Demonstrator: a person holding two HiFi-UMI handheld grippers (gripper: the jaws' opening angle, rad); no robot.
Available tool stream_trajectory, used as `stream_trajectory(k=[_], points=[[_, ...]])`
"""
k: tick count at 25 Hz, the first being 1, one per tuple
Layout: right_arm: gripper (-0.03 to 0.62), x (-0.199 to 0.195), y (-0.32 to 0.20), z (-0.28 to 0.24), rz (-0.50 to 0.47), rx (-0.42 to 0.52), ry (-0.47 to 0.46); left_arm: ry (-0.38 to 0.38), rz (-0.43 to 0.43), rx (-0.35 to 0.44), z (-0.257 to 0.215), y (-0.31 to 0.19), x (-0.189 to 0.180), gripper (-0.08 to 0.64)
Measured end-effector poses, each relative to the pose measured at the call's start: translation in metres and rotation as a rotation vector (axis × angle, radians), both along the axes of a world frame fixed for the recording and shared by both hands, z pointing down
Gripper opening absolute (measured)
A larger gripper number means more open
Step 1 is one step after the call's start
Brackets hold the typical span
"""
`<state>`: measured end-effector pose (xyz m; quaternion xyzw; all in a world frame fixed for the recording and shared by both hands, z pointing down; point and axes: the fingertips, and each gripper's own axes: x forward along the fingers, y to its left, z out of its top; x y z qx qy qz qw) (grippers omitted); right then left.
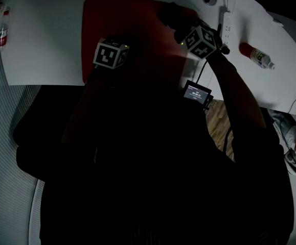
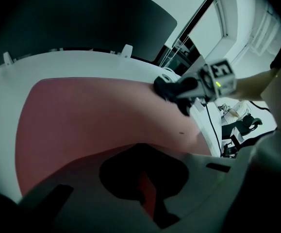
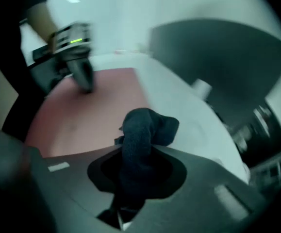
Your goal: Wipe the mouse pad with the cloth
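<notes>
While the left gripper (image 2: 147, 191) rests its tips on the red mouse pad (image 2: 91, 115) towards the pad's 7 o'clock corner, its fingers are drawn almost together and hold nothing. The pad lies flat on the white surface (image 1: 45, 34). At the pad's 2 o'clock corner, the right gripper (image 3: 133, 176) has its fingers clamped on the dark cloth (image 3: 147, 127), bunched into a wad. By my judgement, the wad could drag out of the fingers, or run off the near edge. The pad could ruck if the left fingers slip.

Matt red mouse pad (image 1: 132, 34), soft knitted cloth (image 3: 142, 130)
</notes>
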<state>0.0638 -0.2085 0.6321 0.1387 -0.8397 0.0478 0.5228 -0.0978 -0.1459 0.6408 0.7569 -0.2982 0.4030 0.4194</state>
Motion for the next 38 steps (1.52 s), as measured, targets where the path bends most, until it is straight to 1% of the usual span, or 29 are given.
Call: stream_trajectory(k=[1,2,3,5,6,7,8,9,10,12,13,14,15,16,17,19,20,21,22,25,27,28,31,33,35,37,38], points=[[0.071,0.017,-0.026,-0.001,0.091,0.003,0.01,0.001,-0.001,0.0,0.0,0.0,0.0,0.008],[0.072,0.025,-0.04,-0.003,0.133,-0.004,0.015,0.002,-0.001,0.002,0.0,0.001,0.0,0.008],[0.071,0.027,-0.045,-0.005,0.137,-0.007,0.026,0.003,0.0,0.002,0.0,0.0,0.0,0.008],[0.069,0.018,-0.035,-0.008,0.114,0.002,0.06,0.006,0.0,0.0,0.0,0.0,0.0,0.008],[0.068,0.007,-0.021,-0.007,0.096,-0.005,0.053,0.007,-0.004,-0.001,0.0,0.0,0.0,0.008],[0.067,-0.01,0.0,-0.007,0.061,-0.025,0.023,0.008,-0.007,-0.001,0.0,0.0,0.0,0.008],[0.068,-0.031,0.029,-0.006,-0.001,-0.054,-0.014,0.01,-0.008,0.0,0.0,0.0,-0.001,0.008],[0.068,-0.053,0.063,-0.006,-0.088,-0.09,-0.044,0.011,-0.006,0.002,0.0,0.0,0.0,0.008],[0.069,-0.073,0.099,-0.006,-0.193,-0.133,-0.061,0.011,-0.005,0.003,0.0,-0.001,0.0,0.008],[0.069,-0.101,0.162,-0.004,-0.407,-0.206,-0.061,0.008,-0.011,0.005,-0.001,-0.004,-0.002,0.008],[0.069,-0.107,0.18,-0.002,-0.492,-0.217,-0.056,0.008,-0.012,0.004,-0.001,-0.003,-0.003,0.008],[0.069,-0.108,0.185,0.0,-0.546,-0.21,-0.055,0.011,-0.009,0.002,-0.001,-0.002,-0.002,0.008],[0.071,-0.104,0.175,0.002,-0.556,-0.189,-0.057,0.014,-0.004,0.003,-0.001,-0.002,-0.001,0.008],[0.071,-0.094,0.151,0.003,-0.515,-0.156,-0.057,0.017,-0.001,0.004,-0.001,-0.002,0.001,0.008],[0.071,-0.079,0.116,0.003,-0.426,-0.117,-0.052,0.017,0.002,0.004,0.0,-0.002,0.002,0.008],[0.071,-0.037,0.035,0.001,-0.161,-0.053,-0.025,0.012,0.001,-0.003,0.001,0.0,0.0,0.008],[0.071,-0.015,0.001,-0.001,-0.03,-0.04,-0.013,0.01,-0.004,-0.005,0.002,0.002,-0.002,0.008],[0.071,0.003,-0.022,-0.001,0.069,-0.041,-0.01,0.01,-0.009,-0.004,0.003,0.002,-0.002,0.008],[0.071,0.012,-0.033,-0.003,0.128,-0.047,-0.014,0.011,-0.013,-0.002,0.004,0.002,-0.002,0.008],[0.067,0.012,-0.032,-0.008,0.19,-0.019,-0.013,0.014,-0.011,0.004,0.005,0.001,0.0,0.008],[0.066,-0.001,-0.01,-0.009,0.193,-0.039,-0.037,0.014,-0.009,0.006,0.004,0.001,0.0,0.008],[0.067,-0.013,0.011,-0.008,0.158,-0.069,-0.057,0.012,-0.007,0.005,0.003,0.001,0.0,0.008],[0.067,-0.056,0.093,-0.004,-0.038,-0.17,-0.1,0.004,-0.009,0.014,0.001,-0.001,-0.001,0.008],[0.069,-0.078,0.141,-0.001,-0.146,-0.236,-0.109,0.0,-0.019,0.031,0.001,-0.004,-0.002,0.008],[0.069,-0.09,0.169,-0.002,-0.212,-0.343,-0.106,0.0,-0.022,0.043,0.0,-0.006,-0.001,0.008],[0.069,-0.094,0.182,-0.005,-0.237,-0.485,-0.116,0.015,-0.038,0.037,0.001,-0.004,0.0,0.008],[0.069,-0.094,0.184,-0.007,-0.243,-0.527,-0.128,0.036,-0.062,0.024,0.002,-0.003,0.001,0.008]])
